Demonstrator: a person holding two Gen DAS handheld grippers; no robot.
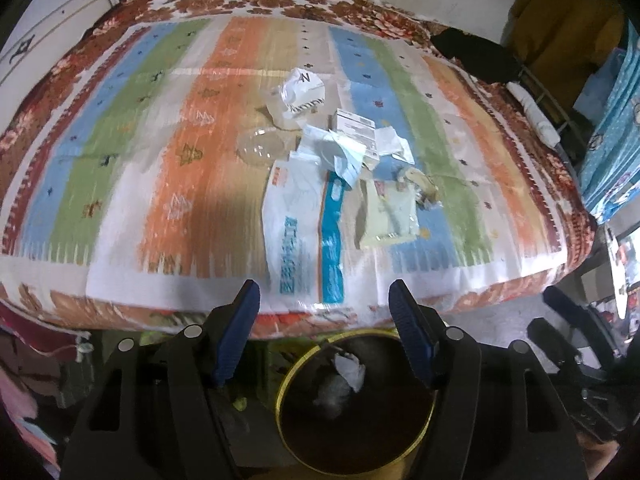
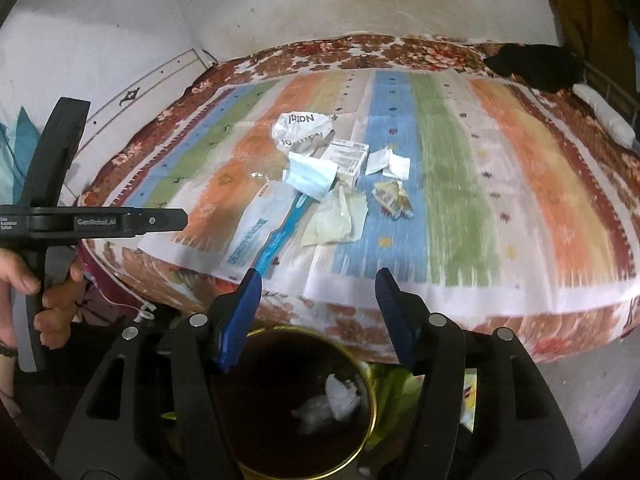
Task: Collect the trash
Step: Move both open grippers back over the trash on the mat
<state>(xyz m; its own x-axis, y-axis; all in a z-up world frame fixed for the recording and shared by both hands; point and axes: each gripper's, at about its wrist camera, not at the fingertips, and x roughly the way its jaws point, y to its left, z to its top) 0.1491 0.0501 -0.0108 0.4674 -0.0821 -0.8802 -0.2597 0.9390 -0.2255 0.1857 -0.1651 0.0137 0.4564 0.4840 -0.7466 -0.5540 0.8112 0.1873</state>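
Note:
Trash lies in a pile on the striped bed cover (image 1: 120, 140): a crumpled white bag (image 1: 300, 88), a clear plastic lid (image 1: 260, 146), a blue face mask (image 1: 340, 156), a small printed box (image 1: 358, 126), a long white and blue plastic bag (image 1: 304, 228) and a pale wrapper (image 1: 390, 214). The mask (image 2: 310, 176) and the long bag (image 2: 260, 220) also show in the right wrist view. A dark bin with a gold rim (image 1: 356, 404) stands on the floor below the bed edge, with crumpled white paper (image 1: 350, 370) inside. My left gripper (image 1: 324, 300) and right gripper (image 2: 318, 292) are both open and empty above the bin (image 2: 296, 404).
A black cloth (image 1: 476, 56) and a white roll (image 1: 536, 112) lie at the bed's far right corner. The left gripper's body and the hand holding it (image 2: 52, 248) show at the left of the right wrist view. Blue patterned fabric (image 1: 616, 128) hangs at the right.

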